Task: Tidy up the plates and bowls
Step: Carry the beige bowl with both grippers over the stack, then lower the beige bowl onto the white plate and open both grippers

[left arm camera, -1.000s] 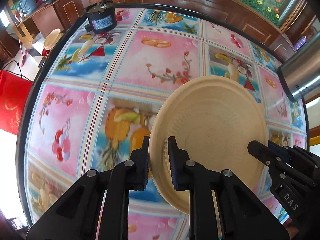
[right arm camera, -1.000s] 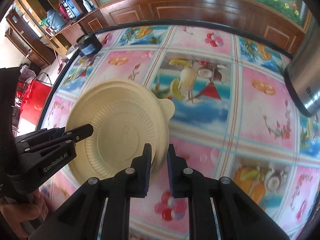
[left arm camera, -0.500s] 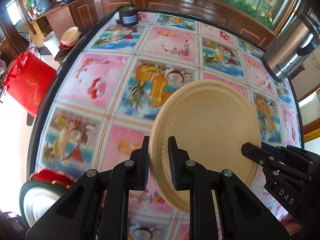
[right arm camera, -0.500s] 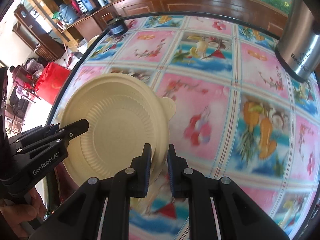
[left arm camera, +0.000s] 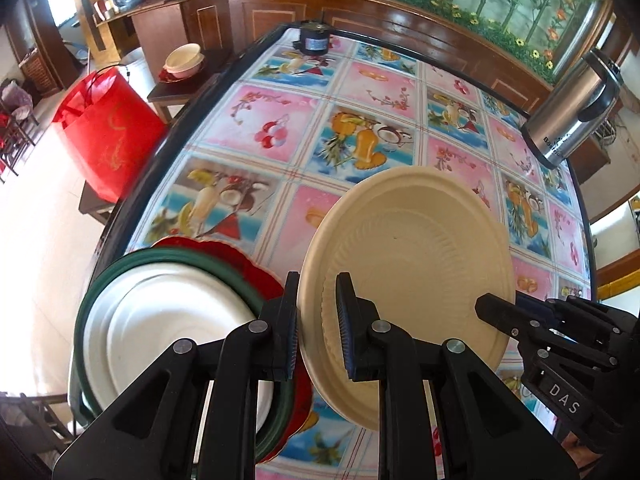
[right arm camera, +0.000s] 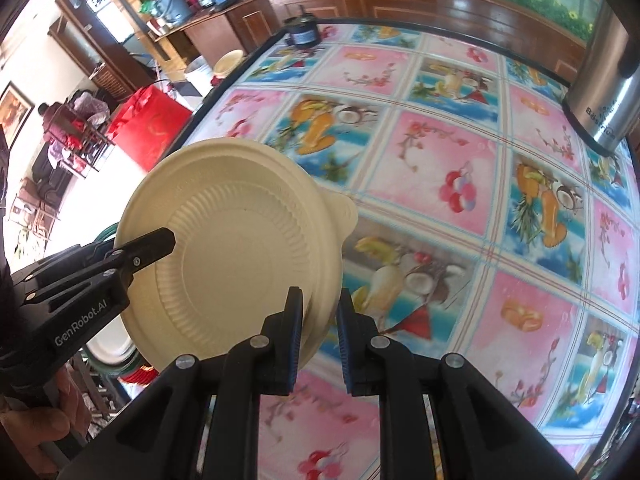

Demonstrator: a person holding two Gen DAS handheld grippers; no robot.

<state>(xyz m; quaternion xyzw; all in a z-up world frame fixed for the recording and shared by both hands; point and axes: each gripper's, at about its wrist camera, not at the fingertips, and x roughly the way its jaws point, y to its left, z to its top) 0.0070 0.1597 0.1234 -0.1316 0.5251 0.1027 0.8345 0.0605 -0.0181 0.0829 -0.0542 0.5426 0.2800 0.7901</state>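
Note:
A cream plate (left arm camera: 416, 264) hangs in the air above the table, held at two sides. My left gripper (left arm camera: 317, 324) is shut on its near rim. My right gripper (right arm camera: 318, 330) is shut on the opposite rim of the same plate (right arm camera: 240, 264); it shows in the left wrist view at the lower right (left arm camera: 492, 312). Below and left of the plate lies a stack: a white plate with a green rim (left arm camera: 160, 332) on a red plate (left arm camera: 240, 256), at the table's near left edge.
The table (left arm camera: 360, 80) has a fruit-pattern cloth. A steel kettle (left arm camera: 572, 112) stands at its right edge, a small black motor (left arm camera: 312, 38) at the far edge. A red bag (left arm camera: 108, 132) and a side table with bowls (left arm camera: 184, 60) stand left of the table.
Both grippers have carried the cream plate back and to the left, toward the near left edge. The white-and-red plate stack has come much closer under the left gripper.

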